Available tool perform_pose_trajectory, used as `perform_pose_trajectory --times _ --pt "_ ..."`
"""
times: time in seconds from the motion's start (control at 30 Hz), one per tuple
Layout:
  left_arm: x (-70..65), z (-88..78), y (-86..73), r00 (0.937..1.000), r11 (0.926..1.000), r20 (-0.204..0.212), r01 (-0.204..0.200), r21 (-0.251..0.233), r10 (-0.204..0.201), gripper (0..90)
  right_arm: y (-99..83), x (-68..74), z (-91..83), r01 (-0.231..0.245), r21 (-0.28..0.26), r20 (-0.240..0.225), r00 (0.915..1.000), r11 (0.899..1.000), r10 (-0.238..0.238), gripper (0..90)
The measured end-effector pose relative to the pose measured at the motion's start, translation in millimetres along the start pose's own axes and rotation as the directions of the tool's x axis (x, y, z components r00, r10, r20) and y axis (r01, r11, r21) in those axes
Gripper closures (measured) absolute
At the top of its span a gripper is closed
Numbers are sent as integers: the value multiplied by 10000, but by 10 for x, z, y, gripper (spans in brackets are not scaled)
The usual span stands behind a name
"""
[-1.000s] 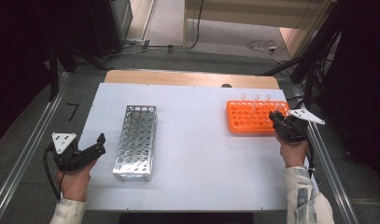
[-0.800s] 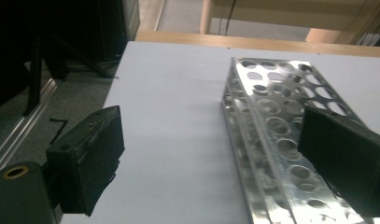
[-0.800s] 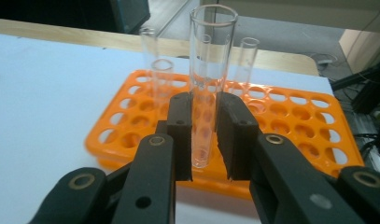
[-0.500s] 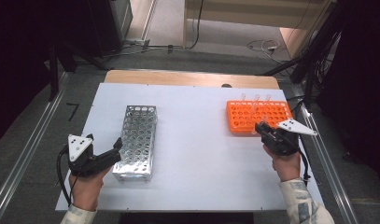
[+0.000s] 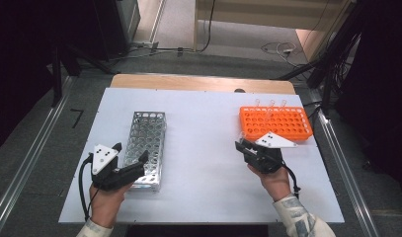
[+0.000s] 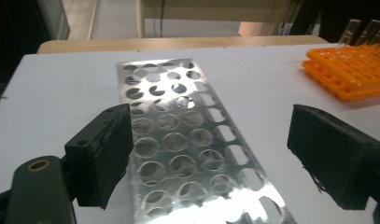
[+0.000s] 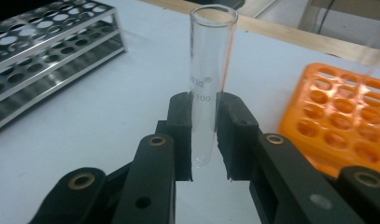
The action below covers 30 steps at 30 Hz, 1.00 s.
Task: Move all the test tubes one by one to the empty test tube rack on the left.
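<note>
— What have you got in your right gripper (image 7: 204,140)?

— A clear glass test tube (image 7: 210,79). My jaws are clamped on its lower part, one pad on each side, and it stands upright between them with its open mouth at the top. There is faint print on the glass just above my pads.

— Where is that over the table?

— From the high view my right gripper (image 5: 248,147) sits over the white table (image 5: 203,128), just in front of the orange rack (image 5: 276,122) and near its front left corner. In my right gripper view the orange rack (image 7: 346,121) lies at the right, just beside the tube, and the metal rack (image 7: 43,56) is well apart, far at the left.

— And your left gripper?

— My left gripper (image 6: 211,158) holds nothing. Its jaws stand wide apart, though they have just been closing a little, with the near end of the metal rack (image 6: 178,140) showing between them. In the high view the left gripper (image 5: 130,154) is at that rack's (image 5: 145,140) near end; I cannot tell whether a pad touches it.

— Anything else in the orange rack?

— A few clear tubes (image 5: 270,104) stand along its far edge.
</note>
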<state>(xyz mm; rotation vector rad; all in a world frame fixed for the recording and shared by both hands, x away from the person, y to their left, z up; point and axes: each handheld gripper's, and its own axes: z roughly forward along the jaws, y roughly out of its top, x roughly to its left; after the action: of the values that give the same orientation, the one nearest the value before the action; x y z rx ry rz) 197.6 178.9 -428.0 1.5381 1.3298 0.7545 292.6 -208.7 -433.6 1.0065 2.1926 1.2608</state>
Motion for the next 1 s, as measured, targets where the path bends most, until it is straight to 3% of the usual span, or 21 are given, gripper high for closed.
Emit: perform_pose_trajectory --times 0.23,0.53,0.77,1.0 --pt "-263 77 -3 9958 9982 712 -584 118 574 182 3 252 139 319 221 -670 9973 9992 -304 735" --pt "-567 168 -50 9800 9898 1476 -1394 287 1337 242 -12 625 323 1041 421 -1615 9822 9937 -961 735" --pt "-759 264 -75 9618 9853 2258 -1667 362 1544 354 -32 863 403 1558 564 -2254 9642 9862 -1394 735" --pt "-896 329 -69 9381 9844 3117 -1716 388 1513 461 -51 954 436 1757 579 -2434 9572 9827 -1568 735"
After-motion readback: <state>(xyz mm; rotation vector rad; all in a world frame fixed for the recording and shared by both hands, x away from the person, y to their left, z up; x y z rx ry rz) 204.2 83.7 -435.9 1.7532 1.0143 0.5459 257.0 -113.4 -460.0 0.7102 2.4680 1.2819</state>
